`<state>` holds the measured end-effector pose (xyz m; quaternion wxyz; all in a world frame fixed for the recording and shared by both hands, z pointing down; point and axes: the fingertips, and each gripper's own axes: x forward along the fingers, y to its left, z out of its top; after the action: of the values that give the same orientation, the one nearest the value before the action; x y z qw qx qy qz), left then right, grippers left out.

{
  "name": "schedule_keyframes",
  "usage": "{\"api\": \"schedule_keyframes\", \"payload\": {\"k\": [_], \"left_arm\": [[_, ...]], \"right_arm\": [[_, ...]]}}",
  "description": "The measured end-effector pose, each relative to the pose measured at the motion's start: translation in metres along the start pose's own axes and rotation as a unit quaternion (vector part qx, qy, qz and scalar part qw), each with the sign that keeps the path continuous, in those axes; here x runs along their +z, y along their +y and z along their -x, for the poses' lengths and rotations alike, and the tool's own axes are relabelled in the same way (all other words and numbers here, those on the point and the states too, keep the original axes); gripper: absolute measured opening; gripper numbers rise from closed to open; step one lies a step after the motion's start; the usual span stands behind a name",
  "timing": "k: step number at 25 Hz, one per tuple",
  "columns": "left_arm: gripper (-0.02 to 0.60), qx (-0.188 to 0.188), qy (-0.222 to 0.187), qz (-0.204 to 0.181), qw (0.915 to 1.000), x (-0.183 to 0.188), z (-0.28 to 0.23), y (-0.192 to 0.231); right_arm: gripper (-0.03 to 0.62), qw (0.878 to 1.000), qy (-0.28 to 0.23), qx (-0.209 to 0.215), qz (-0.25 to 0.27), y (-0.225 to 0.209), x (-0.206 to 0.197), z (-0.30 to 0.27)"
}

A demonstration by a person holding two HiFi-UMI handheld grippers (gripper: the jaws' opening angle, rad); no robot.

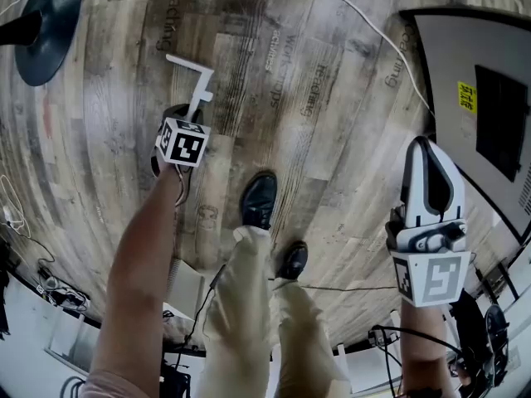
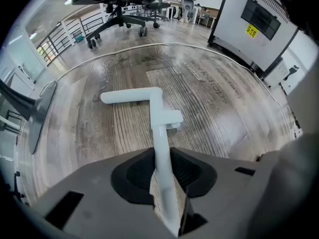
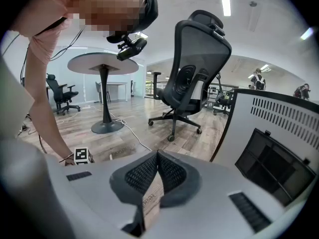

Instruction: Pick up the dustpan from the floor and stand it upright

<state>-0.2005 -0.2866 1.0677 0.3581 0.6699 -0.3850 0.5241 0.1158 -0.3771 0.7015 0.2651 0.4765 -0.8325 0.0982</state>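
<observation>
The dustpan (image 1: 192, 77) shows as a white handle with an L-shaped bar at its far end, lying low over the wooden floor. In the left gripper view the handle (image 2: 160, 121) runs straight out from between the dark pads. My left gripper (image 2: 162, 157) points steeply down and is shut on it, both pads against the shaft. In the head view that gripper (image 1: 187, 123) sits at the left, under its marker cube. My right gripper (image 1: 423, 148) is held at the right, away from the dustpan. Its pads (image 3: 157, 156) meet with nothing between them.
A black round table base (image 1: 48, 27) lies at the far left, and a white cable (image 1: 365, 19) crosses the floor. A white cabinet (image 1: 481, 98) stands at the right. An office chair (image 3: 194, 78) is ahead of the right gripper. The person's shoes (image 1: 259, 199) are mid-floor.
</observation>
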Motion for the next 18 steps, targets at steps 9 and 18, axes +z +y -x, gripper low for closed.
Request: {"api": "schedule_keyframes", "payload": {"k": [9,18], "left_arm": [[0.089,0.001,-0.019,0.013,0.9997,0.007,0.047,-0.004],[0.087,0.027,-0.080,0.026,0.9961,0.006,0.169,0.003]], "right_arm": [[0.002,1.000,-0.015,-0.001,-0.009,0.005,0.023,0.019],[0.001,0.998,-0.060,0.020,0.003,0.026,0.105,0.070]]}}
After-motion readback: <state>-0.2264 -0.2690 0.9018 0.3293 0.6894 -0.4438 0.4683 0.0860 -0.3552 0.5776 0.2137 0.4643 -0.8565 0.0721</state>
